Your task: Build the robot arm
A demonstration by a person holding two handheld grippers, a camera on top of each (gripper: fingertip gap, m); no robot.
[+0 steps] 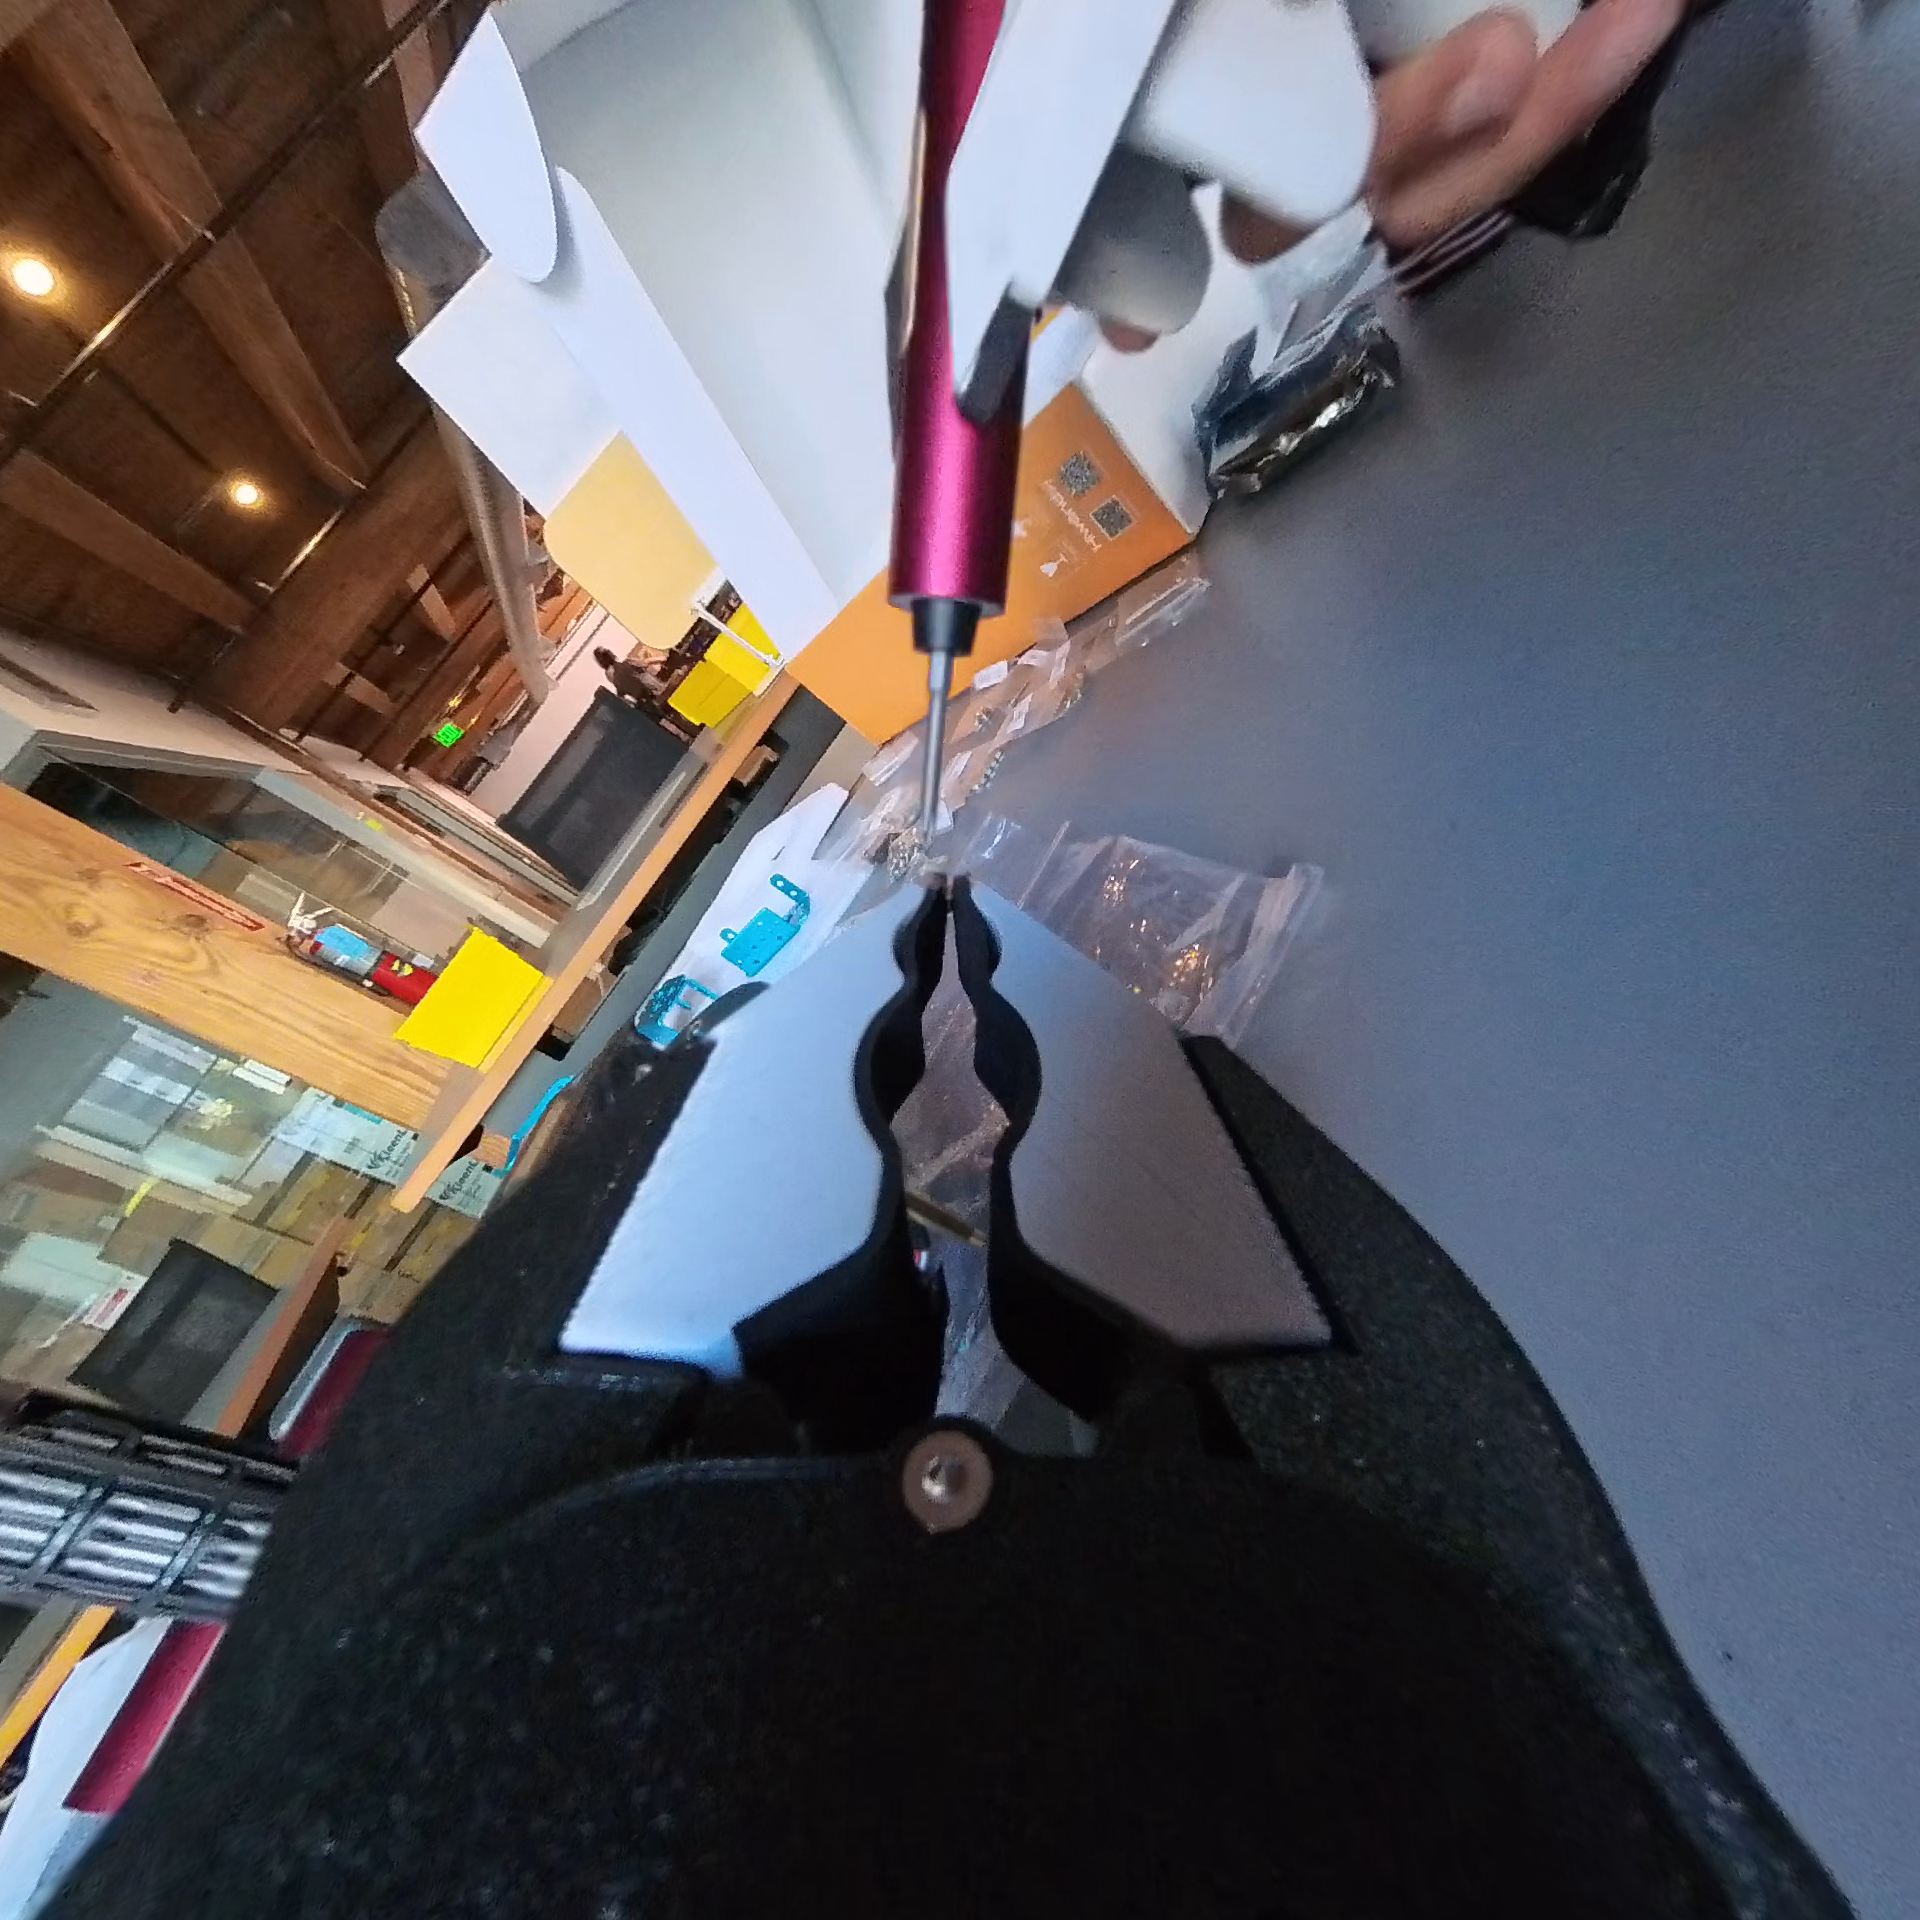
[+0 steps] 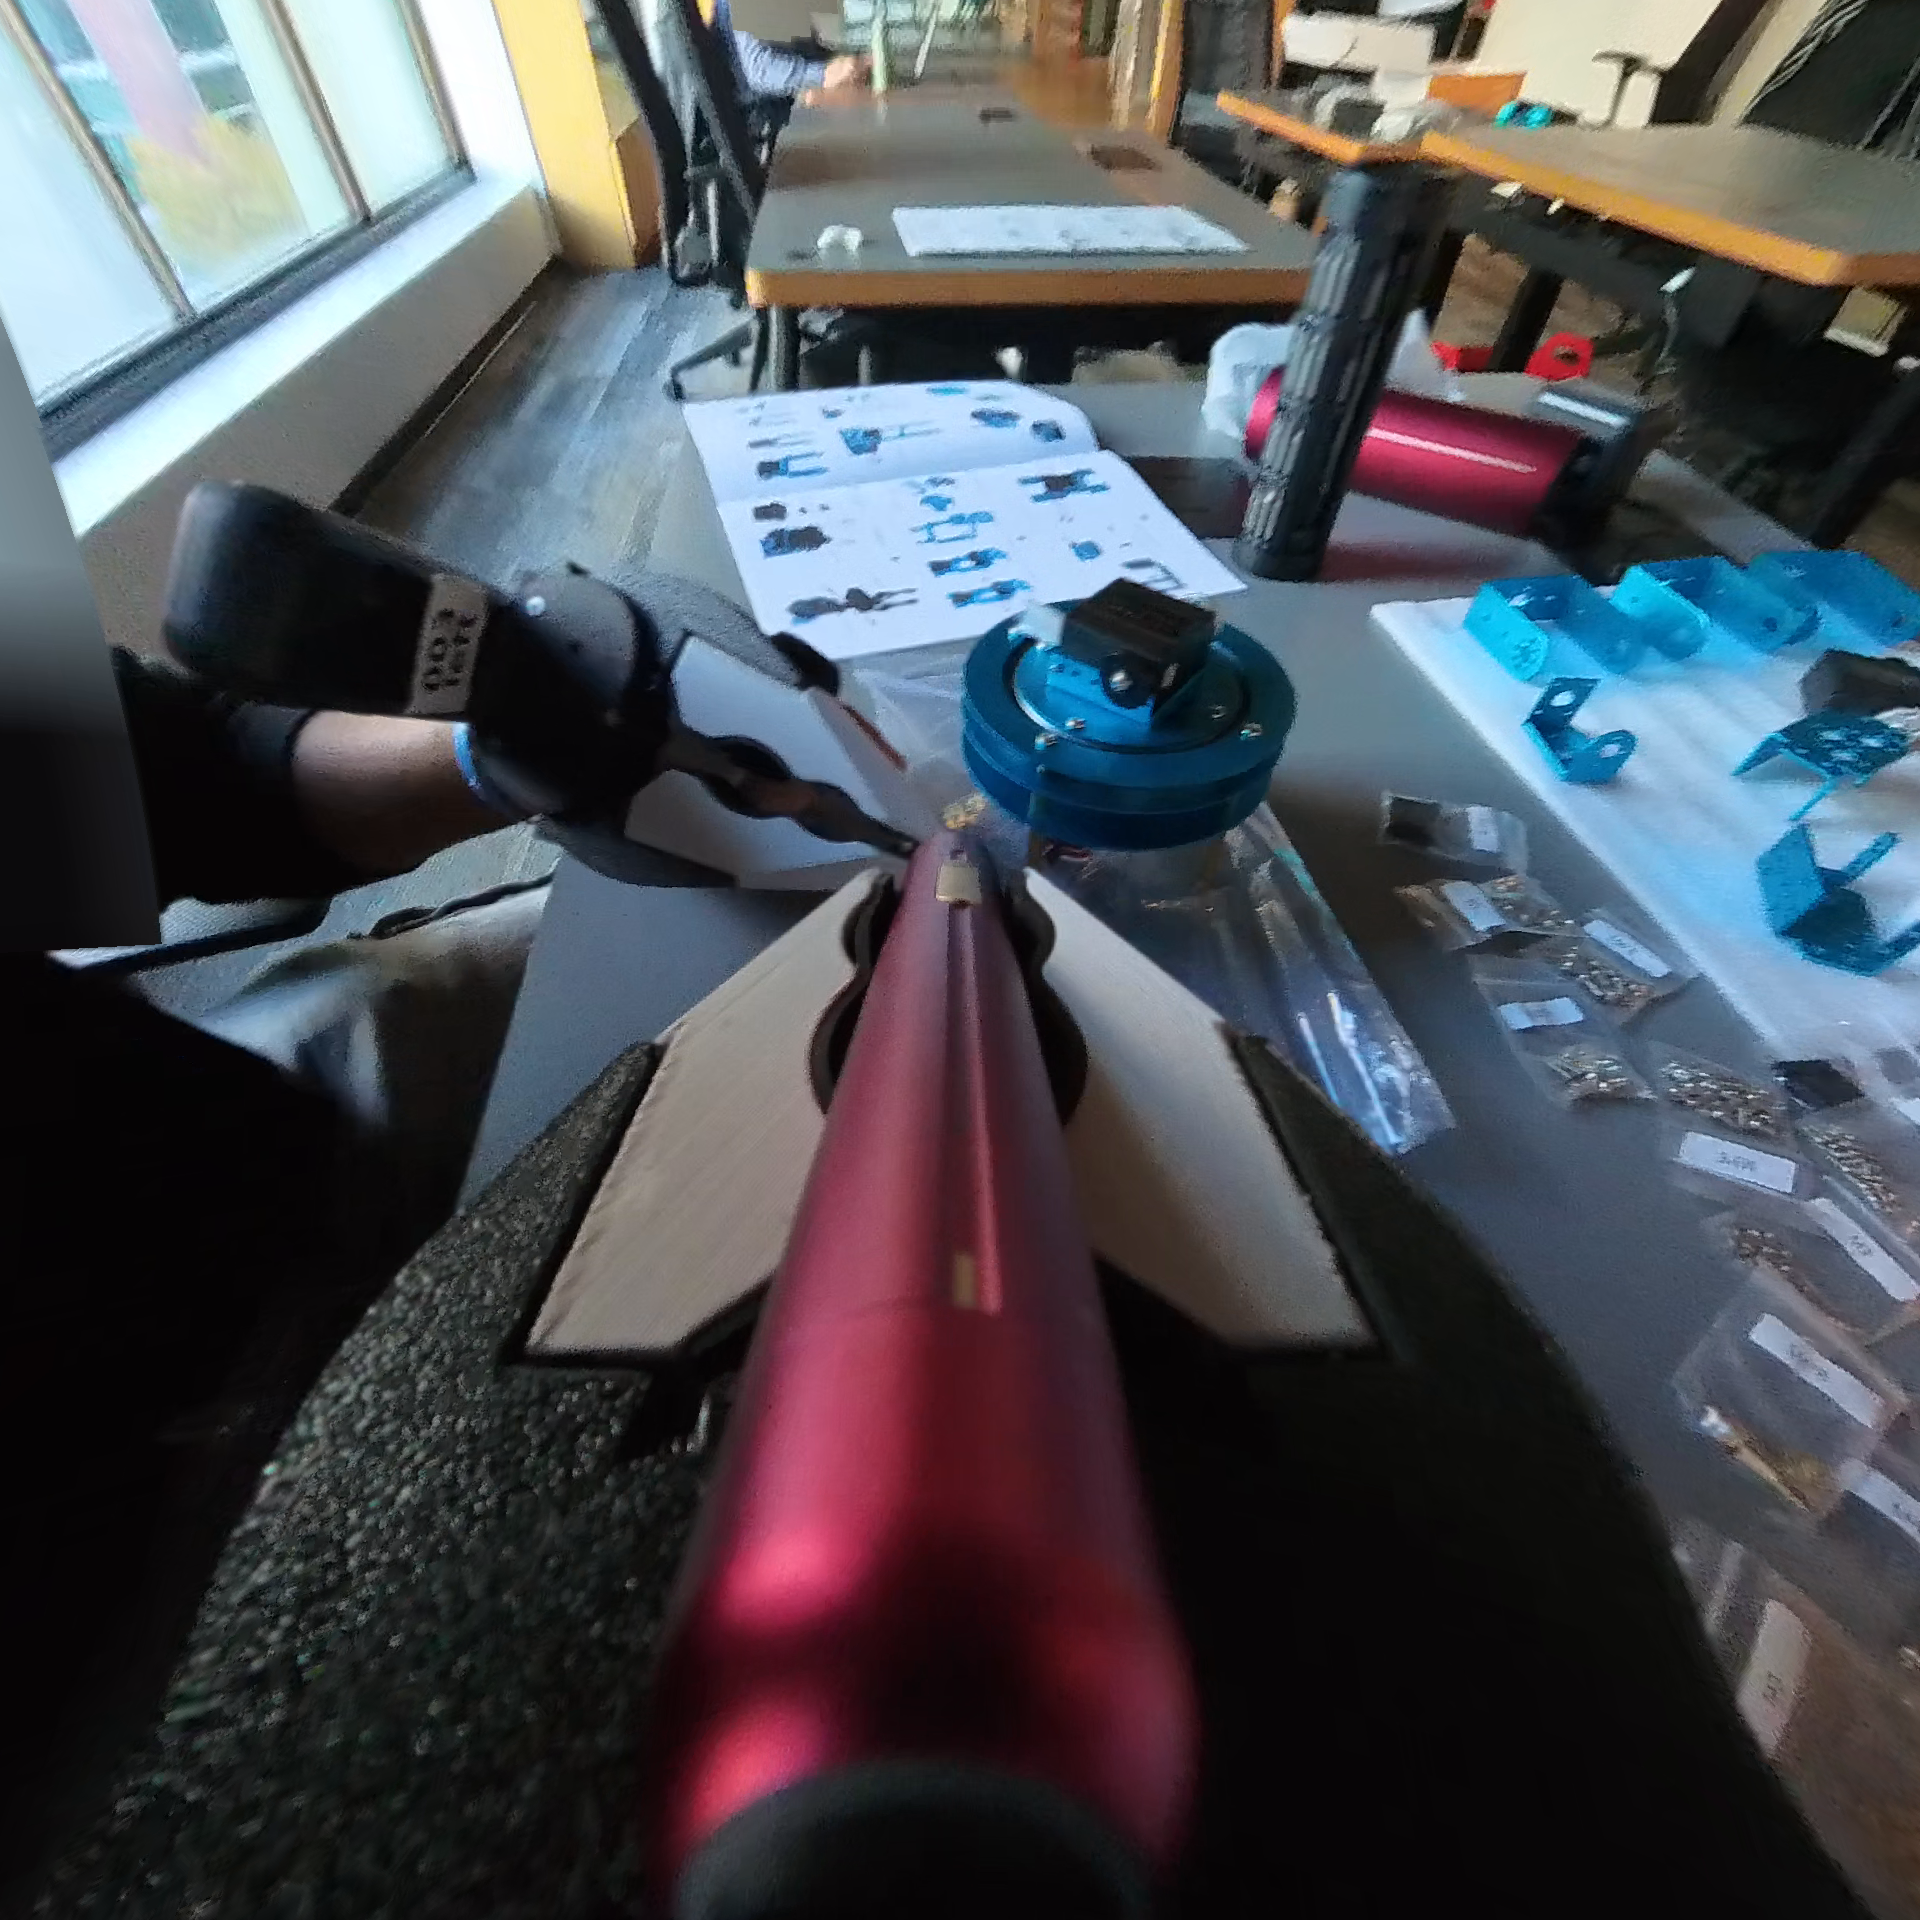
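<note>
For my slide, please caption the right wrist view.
Right claw grips a red screwdriver aimed toward a blue round base.

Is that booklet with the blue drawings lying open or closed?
Open. The booklet lies flat on the grey table, two pages of blue drawings spread either side of a centre fold.

The left wrist view is rolled sideways, so the grey table rises along its right side and the ceiling fills the left. It looks close along its own fingers toward the red screwdriver. The right wrist view sits upright, looking down the screwdriver across the table toward far desks. Both views share the screwdriver, the parts bags and the table.
</note>
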